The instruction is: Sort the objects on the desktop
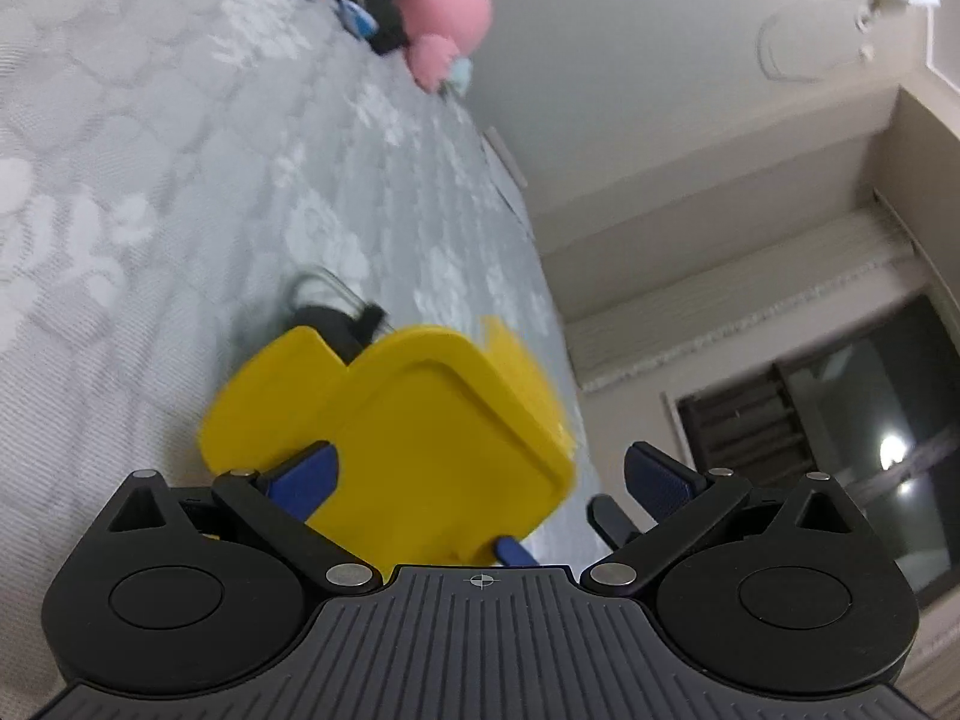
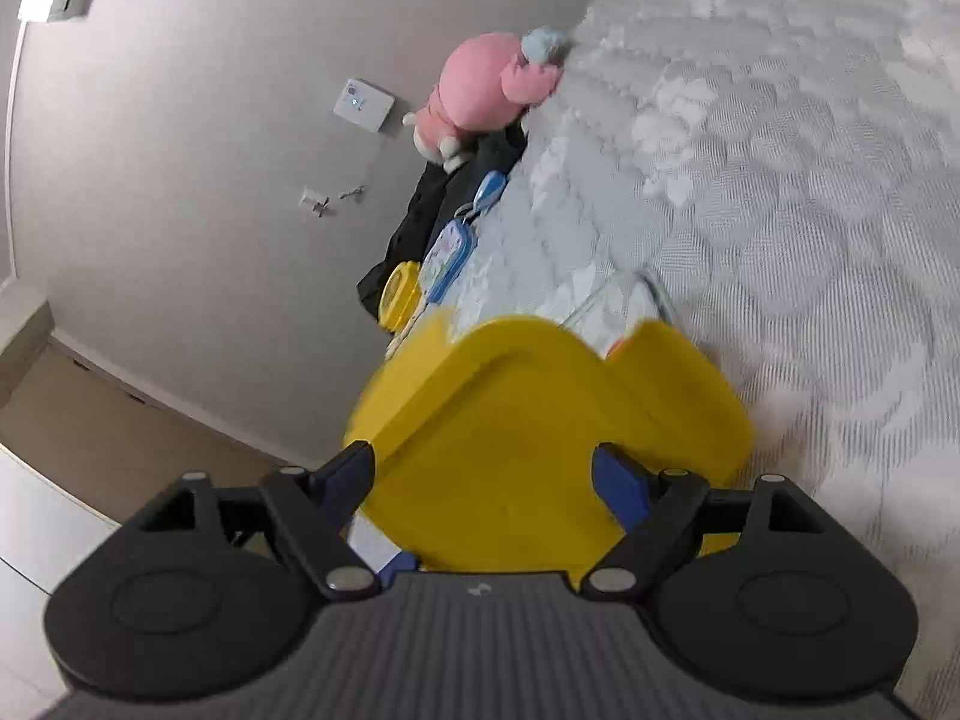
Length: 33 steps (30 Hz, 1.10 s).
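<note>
A yellow plastic bin (image 1: 420,432) fills the space between my left gripper's (image 1: 480,474) blue fingers (image 1: 306,474); the jaws stand wide apart around its rim. The same bin (image 2: 528,438) sits between my right gripper's (image 2: 486,480) fingers (image 2: 618,486), jaws also wide, one on each side of its edge. The bin appears tilted against the grey patterned surface (image 1: 150,180). A clear container (image 2: 624,300) and a dark object (image 1: 336,318) lie just beyond it. The views are blurred.
A pink plush toy (image 2: 480,90) sits at the far edge by the wall, with dark cloth (image 2: 432,210), a blue case (image 2: 447,255), a blue tag (image 2: 486,192) and a small yellow round box (image 2: 399,294) beside it. The surface's edge drops to the floor.
</note>
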Available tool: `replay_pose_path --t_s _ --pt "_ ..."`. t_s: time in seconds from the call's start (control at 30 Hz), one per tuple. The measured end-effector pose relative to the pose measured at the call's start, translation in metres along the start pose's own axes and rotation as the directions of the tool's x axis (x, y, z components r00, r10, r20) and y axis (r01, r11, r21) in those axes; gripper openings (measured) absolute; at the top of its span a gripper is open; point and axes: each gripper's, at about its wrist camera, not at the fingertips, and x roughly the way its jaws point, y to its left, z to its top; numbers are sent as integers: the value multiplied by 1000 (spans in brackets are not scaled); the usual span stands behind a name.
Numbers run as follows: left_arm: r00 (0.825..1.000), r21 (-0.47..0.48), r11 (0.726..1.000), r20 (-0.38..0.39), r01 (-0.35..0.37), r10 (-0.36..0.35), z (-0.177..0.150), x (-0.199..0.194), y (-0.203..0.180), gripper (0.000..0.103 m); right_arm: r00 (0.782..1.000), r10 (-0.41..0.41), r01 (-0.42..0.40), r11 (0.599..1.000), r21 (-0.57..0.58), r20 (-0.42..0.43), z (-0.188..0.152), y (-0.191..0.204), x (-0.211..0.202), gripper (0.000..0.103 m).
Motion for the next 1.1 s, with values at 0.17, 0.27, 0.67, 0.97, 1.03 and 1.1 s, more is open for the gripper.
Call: replay_pose_path --t_s 0.17,0.27,0.67,0.97,1.03,1.1 --pt "975 63 974 57 -220 216 2 -7 4 103 988 -147 152 982 -115 45 5 -1 -1 81" --pt "949 116 942 65 -314 308 0 -9 0 103 967 -244 254 949 -185 75 6 0 -3 81" --pt "896 278 864 -26 -420 444 -21 11 -15 101 904 -420 393 891 -229 -83 -23 -5 5 76" --pt "918 243 885 95 -396 384 -11 8 -29 73 913 -394 407 862 -302 106 -10 15 1 51" --pt "909 262 871 143 -416 391 -9 11 -35 73 917 -378 400 860 -317 130 -6 19 6 51" --pt "906 277 865 190 -418 378 -8 11 -42 73 918 -360 396 852 -344 164 -4 24 9 51"
